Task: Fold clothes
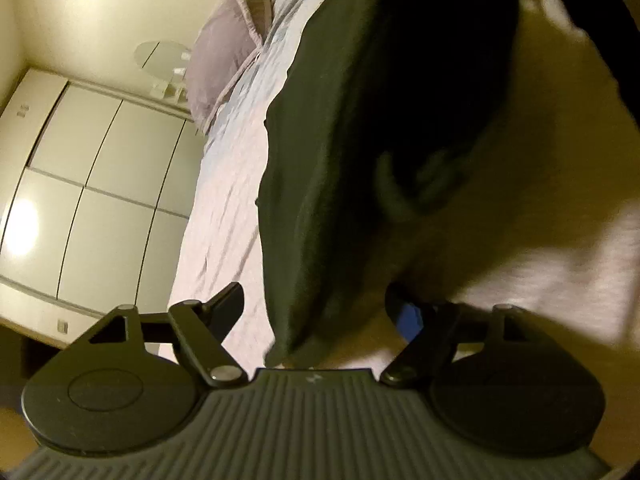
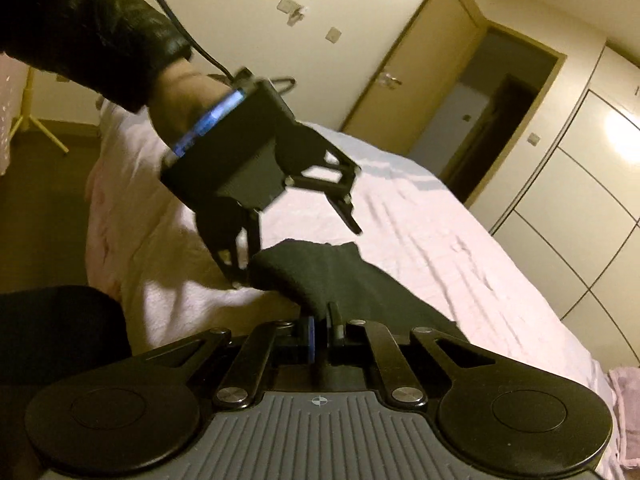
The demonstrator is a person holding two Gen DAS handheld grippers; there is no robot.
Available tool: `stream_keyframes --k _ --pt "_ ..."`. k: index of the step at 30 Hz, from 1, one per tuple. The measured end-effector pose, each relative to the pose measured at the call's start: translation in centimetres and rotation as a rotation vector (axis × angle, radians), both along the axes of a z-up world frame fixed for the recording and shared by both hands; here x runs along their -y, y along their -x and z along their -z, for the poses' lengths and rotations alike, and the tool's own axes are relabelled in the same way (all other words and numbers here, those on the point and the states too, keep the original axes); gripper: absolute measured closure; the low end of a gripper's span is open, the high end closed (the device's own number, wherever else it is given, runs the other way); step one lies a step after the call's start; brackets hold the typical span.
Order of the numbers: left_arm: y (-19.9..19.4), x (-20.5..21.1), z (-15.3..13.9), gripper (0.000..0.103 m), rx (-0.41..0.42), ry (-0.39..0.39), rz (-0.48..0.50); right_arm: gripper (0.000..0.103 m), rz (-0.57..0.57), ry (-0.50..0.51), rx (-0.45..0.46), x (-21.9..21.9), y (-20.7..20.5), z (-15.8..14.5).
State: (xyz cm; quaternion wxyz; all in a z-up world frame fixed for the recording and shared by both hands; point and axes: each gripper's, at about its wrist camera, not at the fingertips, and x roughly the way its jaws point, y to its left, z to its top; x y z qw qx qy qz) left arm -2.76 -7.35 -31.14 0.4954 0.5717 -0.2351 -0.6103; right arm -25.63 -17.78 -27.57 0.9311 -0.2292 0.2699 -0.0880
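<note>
- Dark garment [image 2: 344, 276]: matte, soft fabric, lying on the bed [image 2: 440, 240] near its edge; 1 end bunched into a rounded hump, the rest running flat along the bed.
- Right gripper [image 2: 322, 326]: 2 fingers pressed together, pinching the garment's near edge at the bed's side; a blue pad shows on 1 finger.
- Left gripper [image 2: 296, 256]: black, angular linkage, fingers spread wide above the bed; 1 fingertip beside the garment's hump, contact uncertain because of blur.
- Left wrist view: the left gripper [image 1: 314, 300] frames the garment [image 1: 320, 160], which is blurred.
- Hand [image 2: 180, 96] in a glossy black sleeve [image 2: 88, 28] grips the left tool.
- Bed sheet: pale pink, wrinkled; 2 frilled pillows [image 1: 224, 64] at the bed's far end.
- Wardrobe [image 1: 92, 184]: smooth, pale panels beside the bed.
</note>
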Motion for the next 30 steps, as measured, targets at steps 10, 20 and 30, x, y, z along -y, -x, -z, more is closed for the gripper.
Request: stream_keyframes --k 10,20,30 --pt "-1.4 0.5 -1.9 0.095 -0.068 0.006 -0.067 0.100 -0.060 -0.037 -0.016 -1.2 0.4 0.3" --pt "2.9 7.1 -11.3 0.094 -0.032 0.024 -0.034 0.100 0.054 -0.222 0.265 3.8 5.1 -3.7" --pt "14.8 23.2 -13.7 0.094 -0.051 0.031 0.150 0.100 0.473 -0.447 0.600 15.9 17.4 -4.2"
